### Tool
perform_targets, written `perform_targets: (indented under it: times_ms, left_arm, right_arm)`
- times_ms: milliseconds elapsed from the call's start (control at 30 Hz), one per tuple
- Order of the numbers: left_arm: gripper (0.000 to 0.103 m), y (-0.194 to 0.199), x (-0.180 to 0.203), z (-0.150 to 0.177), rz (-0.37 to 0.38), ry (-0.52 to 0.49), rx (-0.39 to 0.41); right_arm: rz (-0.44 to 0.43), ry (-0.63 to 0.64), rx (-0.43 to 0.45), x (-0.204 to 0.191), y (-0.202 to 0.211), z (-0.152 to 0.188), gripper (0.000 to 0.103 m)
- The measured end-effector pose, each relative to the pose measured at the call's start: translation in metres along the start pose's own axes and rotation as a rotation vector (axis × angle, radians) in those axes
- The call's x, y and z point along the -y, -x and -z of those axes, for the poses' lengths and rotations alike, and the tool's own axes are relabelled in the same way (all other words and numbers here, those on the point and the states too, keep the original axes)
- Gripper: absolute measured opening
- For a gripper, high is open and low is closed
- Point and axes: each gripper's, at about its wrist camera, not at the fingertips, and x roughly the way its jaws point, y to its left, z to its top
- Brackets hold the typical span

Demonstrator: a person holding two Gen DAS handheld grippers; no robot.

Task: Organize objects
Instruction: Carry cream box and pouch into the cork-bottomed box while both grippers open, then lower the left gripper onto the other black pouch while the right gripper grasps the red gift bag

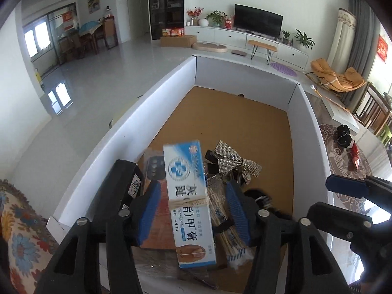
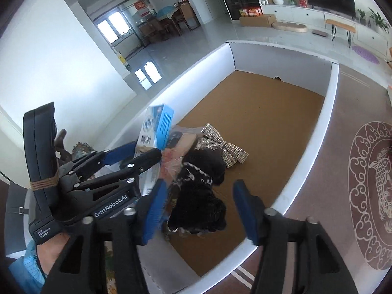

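The large white-walled box with a brown cardboard floor (image 1: 156,93) already holds a small heap at its near end: a silver rhinestone bow clip (image 1: 236,161), a black fluffy hair accessory with pearl trim (image 2: 198,196), a bundle of bamboo skewers in clear wrap (image 1: 225,220) and a pinkish phone case with a dark camera cutout (image 2: 182,139). The far half of the box floor is bare, so I judge the sorting partly done

The left gripper (image 1: 193,210) hangs over that heap with the blue-and-white ointment carton bound by a rubber band (image 1: 188,196) between its blue fingers (image 1: 150,210); from the right wrist view the carton looks pinched and lifted above the heap, so it seems held and not yet set down. The right gripper (image 2: 199,210) hovers over the black accessory, fingers spread wide and holding nothing

On the patterned worktop outside the box's right wall lie another black hair piece (image 1: 344,136) and a small red packet (image 1: 355,154), apparently still to go in

What lies under the carton and the heap is hidden, and the small dark thing at the box's far wall is too small to identify
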Motion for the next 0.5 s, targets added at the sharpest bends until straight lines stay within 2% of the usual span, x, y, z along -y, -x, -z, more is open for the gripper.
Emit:
perform_targets:
  times_ms: [33,133,200,267,367,500]
  left_arm:
    - [0.075,0.003,0.002,0.001,0.000,0.002,0.018]
    - [0.087,0.012,0.024,0.001,-0.026,-0.049,0.076]
    - [0.087,0.017,0.043,-0.001,-0.043,-0.104,0.106]
    - [0.087,0.021,0.060,-0.006,-0.043,-0.156,0.129]
    - [0.087,0.023,0.086,-0.008,-0.016,-0.213,0.146]
    - [0.087,0.029,0.116,-0.007,0.036,-0.261,0.149]
  right_arm:
    - [0.019,0.003,0.014,0.001,0.002,0.002,0.077]
    - [0.070,-0.006,0.088,0.013,0.024,0.009,0.084]
    - [0.109,-0.025,0.140,0.027,0.042,0.015,0.095]
    - [0.166,-0.052,0.184,0.045,0.060,0.023,0.099]
    - [0.270,-0.091,0.208,0.079,0.077,0.033,0.099]
    - [0.394,-0.151,0.170,0.123,0.086,0.057,0.099]
